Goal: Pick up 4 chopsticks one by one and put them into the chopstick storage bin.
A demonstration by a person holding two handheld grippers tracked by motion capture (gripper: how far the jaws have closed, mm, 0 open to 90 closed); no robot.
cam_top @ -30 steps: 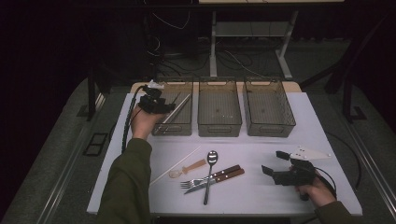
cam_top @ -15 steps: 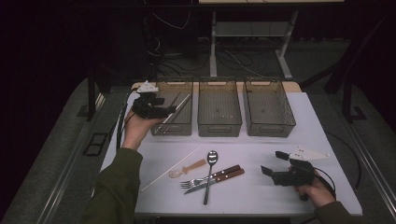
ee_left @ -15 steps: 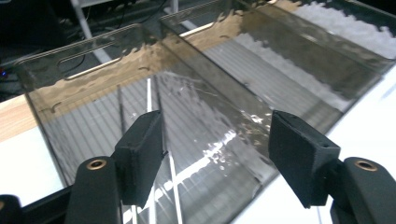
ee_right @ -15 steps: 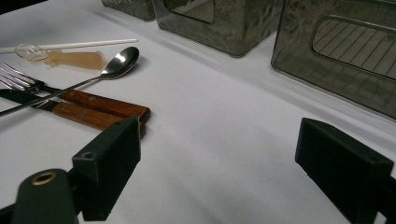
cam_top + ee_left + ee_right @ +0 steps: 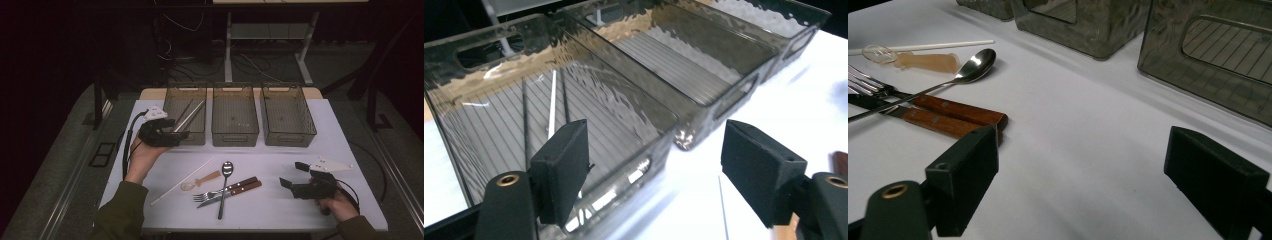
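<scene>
Since a second ago the left gripper [image 5: 176,134] has drawn back from the left bin [image 5: 185,114], jaws just opening, empty. Three smoky bins; that one holds thin sticks [image 5: 552,104]. Right gripper [image 5: 292,174] spread, empty.

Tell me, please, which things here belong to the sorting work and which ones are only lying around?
Part of the job:
- left bin, sticks already inside
- middle bin and right bin
- white straw, small plastic spoon, metal spoon, fork, knife
- left hand-held gripper, jaws just opening, nothing between them

Just lying about:
- cables on the floor behind the table
</scene>
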